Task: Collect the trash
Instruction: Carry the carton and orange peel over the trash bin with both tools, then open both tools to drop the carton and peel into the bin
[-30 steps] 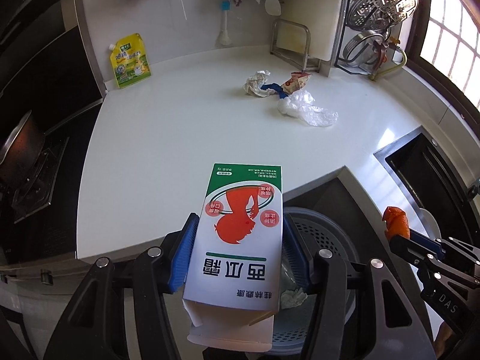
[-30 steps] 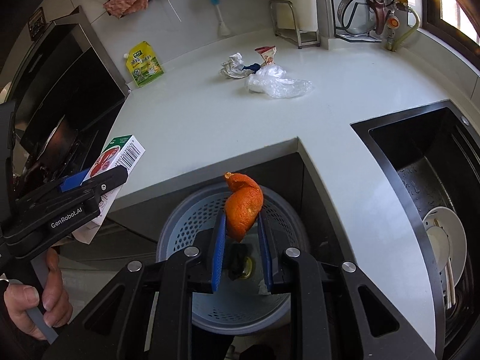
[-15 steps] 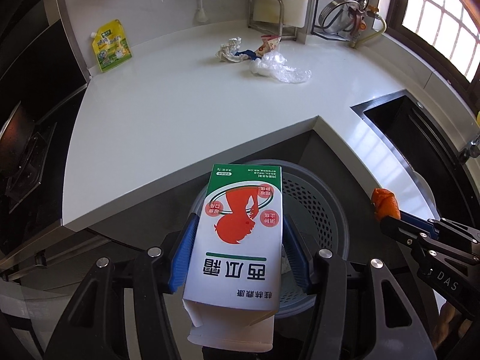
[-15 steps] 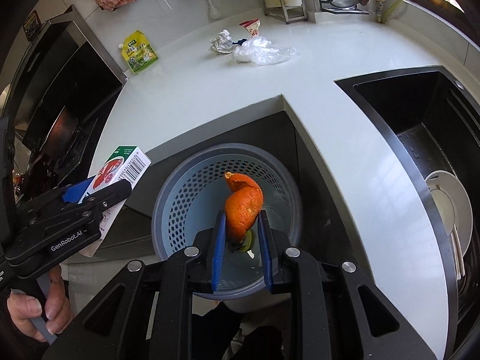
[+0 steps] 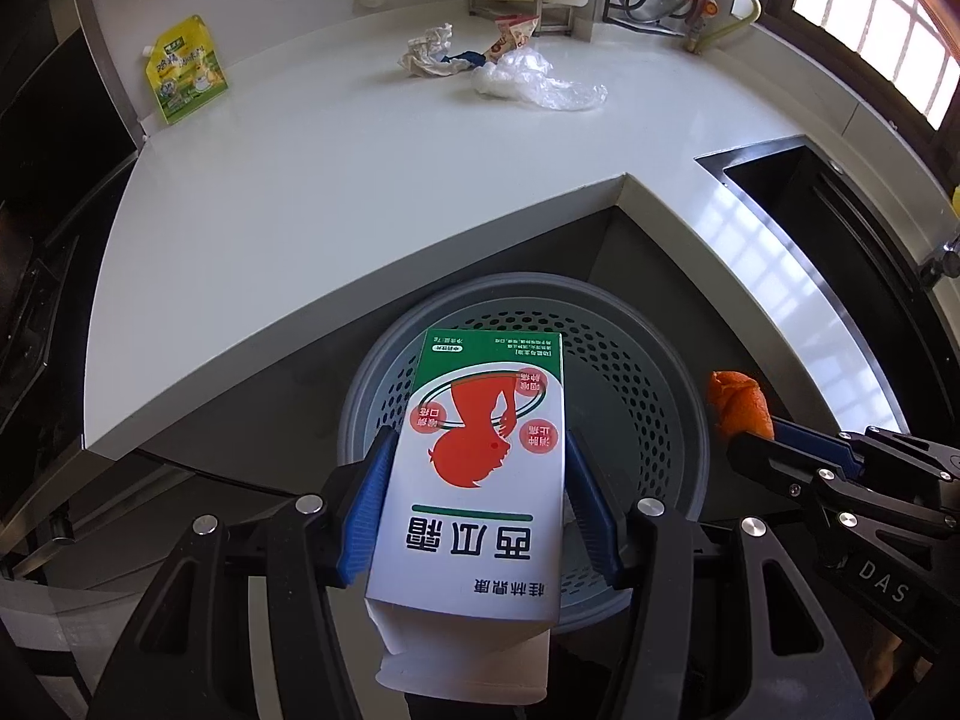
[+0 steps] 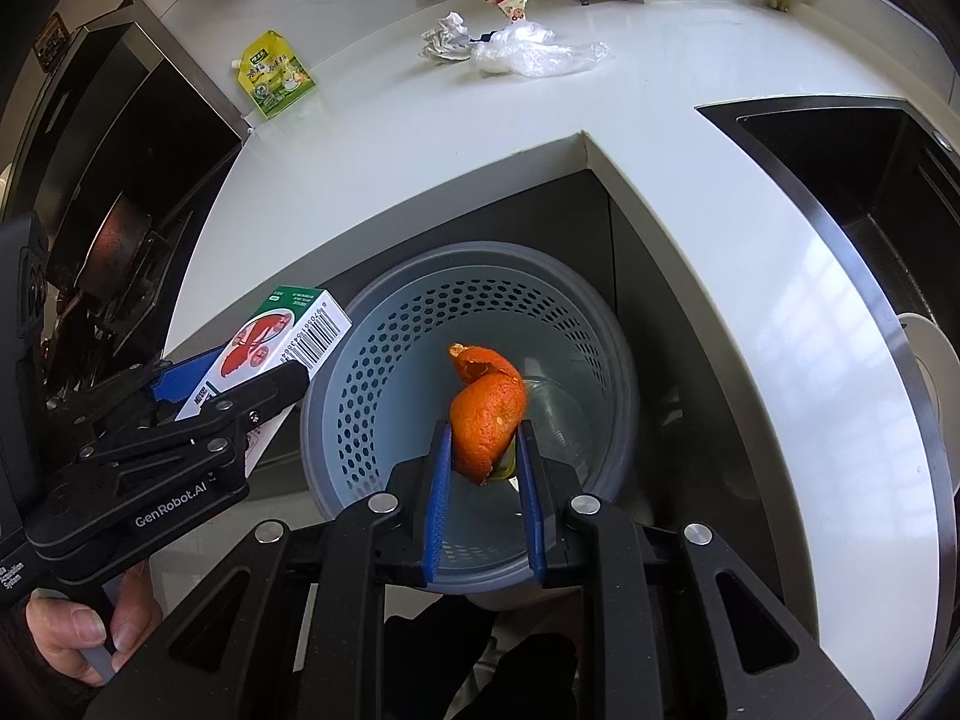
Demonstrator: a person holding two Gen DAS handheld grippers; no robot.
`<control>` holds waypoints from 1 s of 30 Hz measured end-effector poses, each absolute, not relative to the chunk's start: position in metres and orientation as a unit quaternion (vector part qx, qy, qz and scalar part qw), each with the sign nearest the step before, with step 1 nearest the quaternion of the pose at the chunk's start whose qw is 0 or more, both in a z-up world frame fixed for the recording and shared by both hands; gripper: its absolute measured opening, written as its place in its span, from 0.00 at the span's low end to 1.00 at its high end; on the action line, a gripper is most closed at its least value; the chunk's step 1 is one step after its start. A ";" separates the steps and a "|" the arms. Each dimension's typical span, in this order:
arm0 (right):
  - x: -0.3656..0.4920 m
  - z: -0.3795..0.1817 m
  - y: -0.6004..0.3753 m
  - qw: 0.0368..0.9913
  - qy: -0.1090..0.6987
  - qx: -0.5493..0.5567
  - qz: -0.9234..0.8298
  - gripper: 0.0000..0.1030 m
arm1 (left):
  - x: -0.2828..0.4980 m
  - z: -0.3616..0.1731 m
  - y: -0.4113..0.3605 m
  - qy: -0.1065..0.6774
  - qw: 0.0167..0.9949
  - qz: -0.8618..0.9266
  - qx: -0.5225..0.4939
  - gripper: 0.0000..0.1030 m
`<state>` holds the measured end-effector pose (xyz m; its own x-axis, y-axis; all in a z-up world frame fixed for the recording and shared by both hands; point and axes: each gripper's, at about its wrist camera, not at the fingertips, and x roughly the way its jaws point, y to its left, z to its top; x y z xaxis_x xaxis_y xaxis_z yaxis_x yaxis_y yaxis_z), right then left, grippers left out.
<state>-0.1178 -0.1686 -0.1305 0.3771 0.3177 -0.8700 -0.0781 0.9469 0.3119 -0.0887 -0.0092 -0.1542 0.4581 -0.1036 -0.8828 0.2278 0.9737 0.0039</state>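
My left gripper (image 5: 477, 468) is shut on a white, green and red carton (image 5: 480, 468), holding it over the grey perforated waste basket (image 5: 654, 372). The same carton (image 6: 282, 348) shows in the right wrist view, at the basket's left rim. My right gripper (image 6: 483, 450) is shut on a piece of orange peel (image 6: 486, 414), held above the basket's opening (image 6: 390, 360). In the left wrist view the peel (image 5: 738, 405) hangs at the basket's right rim. On the white counter lie a crumpled paper (image 5: 429, 51), a snack wrapper (image 5: 510, 39) and a clear plastic bag (image 5: 540, 84).
A yellow-green pouch (image 5: 183, 69) leans at the counter's back left. A dark sink (image 6: 870, 180) with a white plate (image 6: 930, 372) is on the right. A stove with a pan (image 6: 117, 240) is on the left. A hand (image 6: 78, 636) holds the left gripper's handle.
Both grippers have come down and forward over the basket, which now fills more of each view. The carton and the peel stay gripped as before.
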 end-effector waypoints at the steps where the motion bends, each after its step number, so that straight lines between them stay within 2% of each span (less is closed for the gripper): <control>1: -0.117 -0.132 -0.167 0.821 0.548 0.110 0.121 0.20 | -0.088 -0.156 -0.010 0.512 0.851 -0.099 0.063 0.53; 17: -0.107 -0.140 -0.169 0.814 0.555 0.118 0.129 0.22 | -0.077 -0.164 -0.001 0.534 0.839 -0.092 0.059 0.53; 19: -0.107 -0.138 -0.170 0.815 0.553 0.120 0.128 0.29 | -0.077 -0.164 0.000 0.533 0.839 -0.091 0.057 0.57; 20: -0.107 -0.137 -0.170 0.816 0.552 0.121 0.127 0.32 | -0.077 -0.163 0.001 0.533 0.840 -0.090 0.058 0.65; 22: -0.107 -0.134 -0.171 0.818 0.547 0.123 0.127 0.45 | -0.077 -0.162 0.004 0.529 0.843 -0.086 0.058 0.74; 24: -0.107 -0.130 -0.172 0.821 0.542 0.127 0.128 0.49 | -0.077 -0.160 0.007 0.528 0.843 -0.086 0.056 0.74; 30: -0.105 -0.126 -0.171 0.823 0.539 0.130 0.126 0.49 | -0.076 -0.157 0.018 0.528 0.844 -0.077 0.048 0.75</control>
